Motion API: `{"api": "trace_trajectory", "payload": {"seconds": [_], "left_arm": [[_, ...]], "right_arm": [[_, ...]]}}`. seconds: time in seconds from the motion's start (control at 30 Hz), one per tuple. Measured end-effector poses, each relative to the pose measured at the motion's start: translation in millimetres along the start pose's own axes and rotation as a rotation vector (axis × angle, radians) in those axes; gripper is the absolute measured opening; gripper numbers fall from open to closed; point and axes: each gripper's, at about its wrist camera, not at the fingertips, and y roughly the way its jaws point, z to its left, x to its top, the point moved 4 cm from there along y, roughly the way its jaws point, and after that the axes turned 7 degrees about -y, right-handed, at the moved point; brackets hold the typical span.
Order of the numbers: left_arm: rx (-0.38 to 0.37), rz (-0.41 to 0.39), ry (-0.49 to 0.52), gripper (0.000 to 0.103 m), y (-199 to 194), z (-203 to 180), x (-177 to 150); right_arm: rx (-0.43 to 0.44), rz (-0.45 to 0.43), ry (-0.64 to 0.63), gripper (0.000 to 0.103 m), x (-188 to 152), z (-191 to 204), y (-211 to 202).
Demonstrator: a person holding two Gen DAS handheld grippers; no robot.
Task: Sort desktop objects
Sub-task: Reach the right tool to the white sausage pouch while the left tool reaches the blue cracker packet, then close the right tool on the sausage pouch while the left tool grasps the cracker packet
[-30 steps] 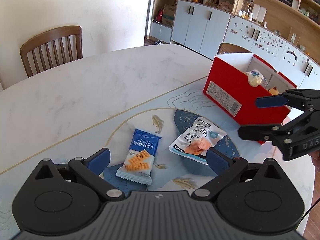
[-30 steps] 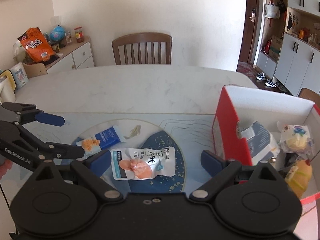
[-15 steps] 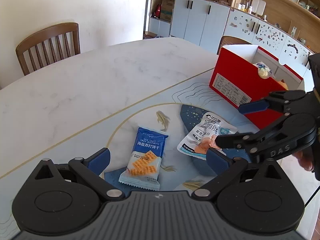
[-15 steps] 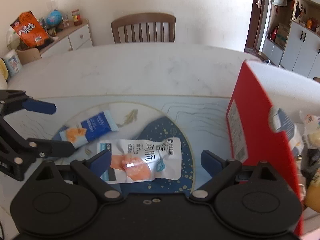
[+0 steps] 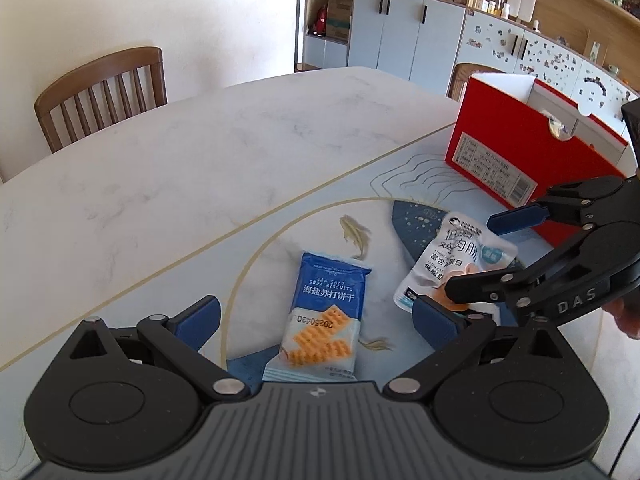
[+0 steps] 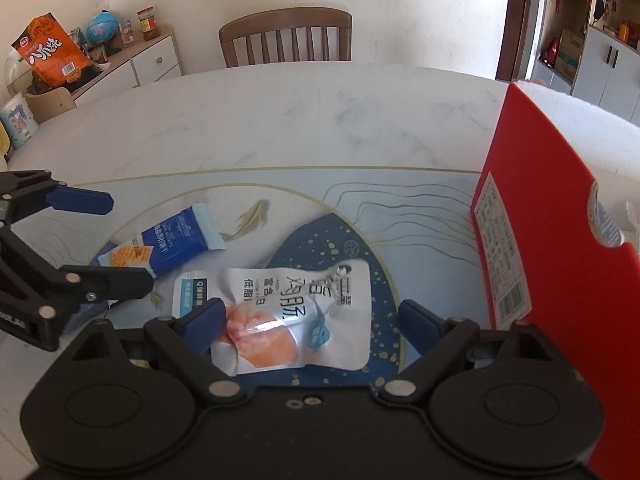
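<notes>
My right gripper (image 6: 310, 318) is spread but just been closing a bit, white chicken pouch (image 6: 296, 316) between its fingers on the worktop (image 6: 280, 120), untouched. Left gripper (image 5: 316, 318) spread over the blue biscuit pack (image 5: 326, 316). Red box (image 6: 560, 260) at 3 o'clock

Both views are bright with soft, even daylight; its source lies outside the pictures. The counter (image 5: 168, 168) reads pale and nearly washed out across its far half. Shadows are faint and soft-edged, the darkest lying under the biscuit packet (image 5: 326, 316). A sharp white glare streak sits on the glossy chicken pouch (image 6: 288, 312) in the right wrist view. Fisheye distortion bows the counter's edge and bends the cabinets (image 5: 404, 36) and the door frame (image 6: 516, 20) toward the corners, which darken slightly. Near objects are sharp; the red box (image 6: 560, 248) at the right edge looks a little soft.
</notes>
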Motion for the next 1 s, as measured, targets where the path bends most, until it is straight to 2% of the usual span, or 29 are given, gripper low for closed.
{"api": "trace_trajectory", "payload": {"seconds": [0.27,0.4,0.57,0.77,0.83,0.9,1.0], "left_arm": [[-0.009,0.014,0.028,0.102,7.8,-2.8,-4.2],[-0.012,0.015,0.039,0.102,10.2,-4.4,-6.3],[-0.018,0.02,0.039,0.101,13.9,-5.9,-7.2],[-0.013,0.022,0.054,0.096,16.8,-9.1,-10.3],[-0.008,0.014,0.067,0.092,16.9,-10.9,-10.7],[-0.008,0.009,0.075,0.085,16.9,-11.9,-9.8],[0.005,0.002,0.086,0.081,17.4,-11.6,-9.5]], "right_arm": [[-0.005,-0.015,-0.06,0.089,-3.3,10.1,2.6],[0.006,-0.022,-0.077,0.078,1.3,13.6,3.5],[0.012,-0.03,-0.086,0.072,5.4,15.9,5.7],[0.021,-0.047,-0.092,0.062,6.8,17.9,5.7],[0.024,-0.049,-0.093,0.057,7.0,17.8,5.1],[0.027,-0.051,-0.096,0.055,7.2,17.8,4.7],[0.031,-0.054,-0.097,0.052,6.8,17.3,4.3]]}}
